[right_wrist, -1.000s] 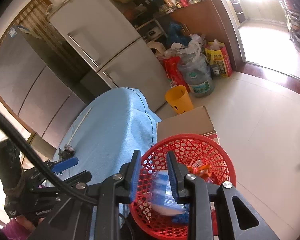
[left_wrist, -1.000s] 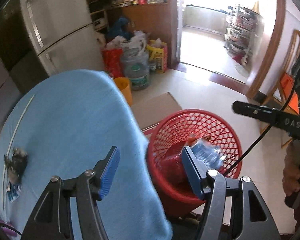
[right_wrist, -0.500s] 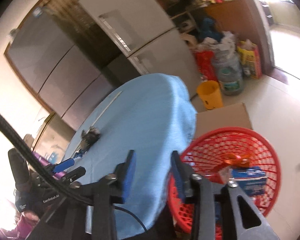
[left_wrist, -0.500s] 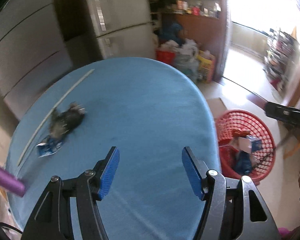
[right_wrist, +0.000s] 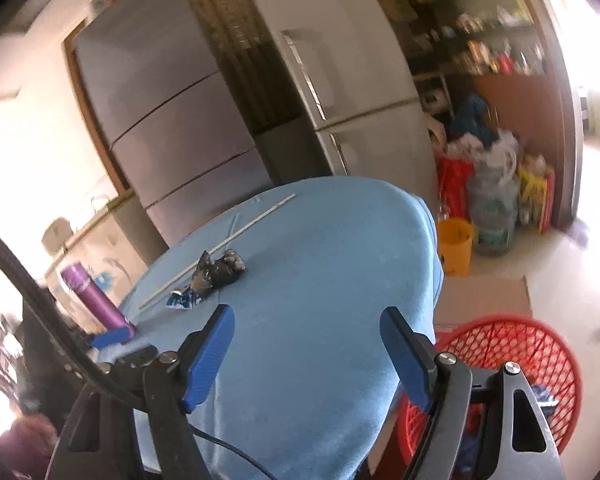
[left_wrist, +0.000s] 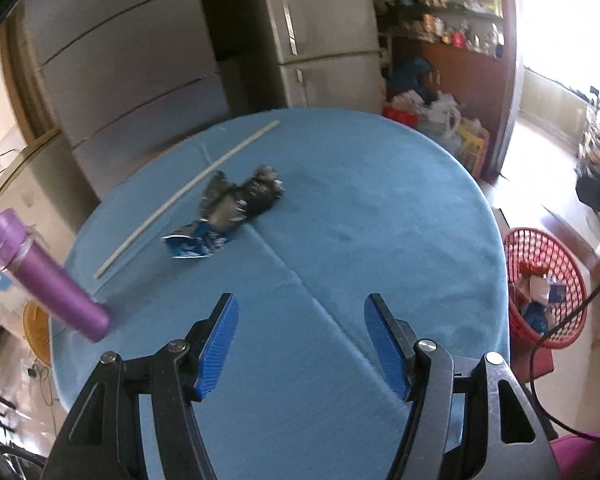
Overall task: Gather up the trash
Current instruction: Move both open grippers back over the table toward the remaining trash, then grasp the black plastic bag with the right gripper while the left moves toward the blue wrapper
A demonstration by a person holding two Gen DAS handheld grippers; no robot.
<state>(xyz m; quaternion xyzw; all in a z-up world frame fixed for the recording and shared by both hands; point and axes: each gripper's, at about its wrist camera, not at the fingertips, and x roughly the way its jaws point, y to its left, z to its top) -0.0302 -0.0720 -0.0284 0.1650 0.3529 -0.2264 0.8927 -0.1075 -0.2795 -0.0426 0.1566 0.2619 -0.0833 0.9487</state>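
A crumpled black wrapper [left_wrist: 246,196] and a blue wrapper [left_wrist: 192,242] lie together on the blue-clothed round table [left_wrist: 380,216], beside a thin white stick [left_wrist: 188,192]. My left gripper [left_wrist: 300,320] hovers open over the near part of the cloth, well short of them, with nothing between its fingers. In the right wrist view the black wrapper [right_wrist: 220,270] and blue wrapper [right_wrist: 182,300] lie beyond my right gripper [right_wrist: 308,332], which is open and empty. The red mesh basket [right_wrist: 540,344] on the floor to its right holds several pieces of trash.
A purple flask [left_wrist: 40,276] stands at the table's left edge. On the floor past the table are a yellow bucket [right_wrist: 454,244], a water jug [right_wrist: 494,216], bags and flat cardboard [right_wrist: 484,300]. Two refrigerators [right_wrist: 340,80] stand behind the table.
The right gripper opened over the red basket and a blue-and-white packet dropped in. Both grippers then swung left from the basket to above the table, bringing the wrappers into view.
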